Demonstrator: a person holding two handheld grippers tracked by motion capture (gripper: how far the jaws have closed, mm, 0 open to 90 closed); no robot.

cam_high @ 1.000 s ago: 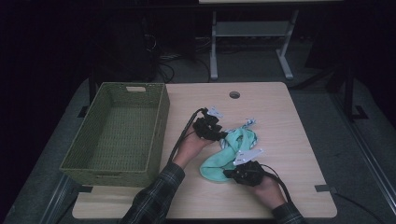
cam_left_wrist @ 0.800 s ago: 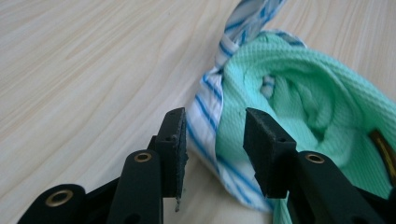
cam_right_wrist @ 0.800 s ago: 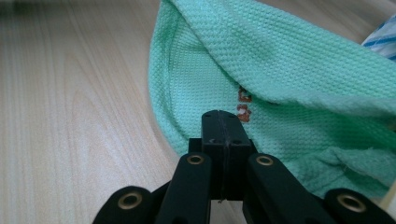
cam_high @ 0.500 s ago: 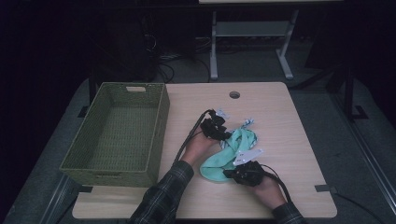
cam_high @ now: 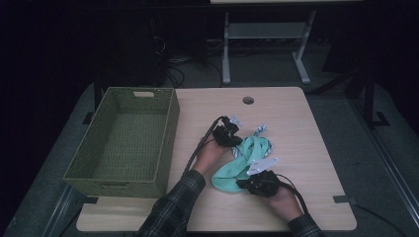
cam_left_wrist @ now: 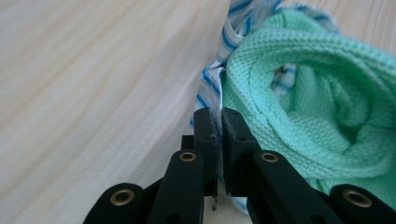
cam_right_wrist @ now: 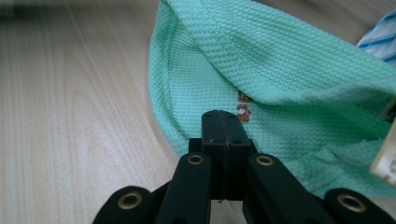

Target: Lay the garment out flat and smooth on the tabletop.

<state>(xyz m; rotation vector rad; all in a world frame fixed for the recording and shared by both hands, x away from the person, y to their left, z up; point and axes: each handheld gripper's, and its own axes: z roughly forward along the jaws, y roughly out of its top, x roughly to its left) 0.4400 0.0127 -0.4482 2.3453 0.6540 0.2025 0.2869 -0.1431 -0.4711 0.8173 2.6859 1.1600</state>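
Observation:
A mint-green knit cloth (cam_high: 242, 159) lies bunched on the wooden table (cam_high: 301, 123), on top of a white cloth with blue stripes (cam_high: 260, 130). My left gripper (cam_high: 236, 141) is at the pile's upper left edge. Its jaws have just been closing and now pinch the thin edge of the striped cloth (cam_left_wrist: 212, 84), with the green cloth (cam_left_wrist: 317, 93) just to their right. My right gripper (cam_high: 240, 183) is at the pile's near edge, shut on the hem of the green cloth (cam_right_wrist: 261, 60). A corner of the striped cloth (cam_right_wrist: 380, 37) shows behind.
A green woven basket (cam_high: 169, 128) stands at the table's left, nothing visible inside it. A round cable hole (cam_high: 248, 100) is near the far edge. Bare tabletop lies right of the pile. Cables trail back from both grippers along the forearms.
My left gripper has edged slightly right, into the cloth pile. The right hand and the green cloth have kept still.

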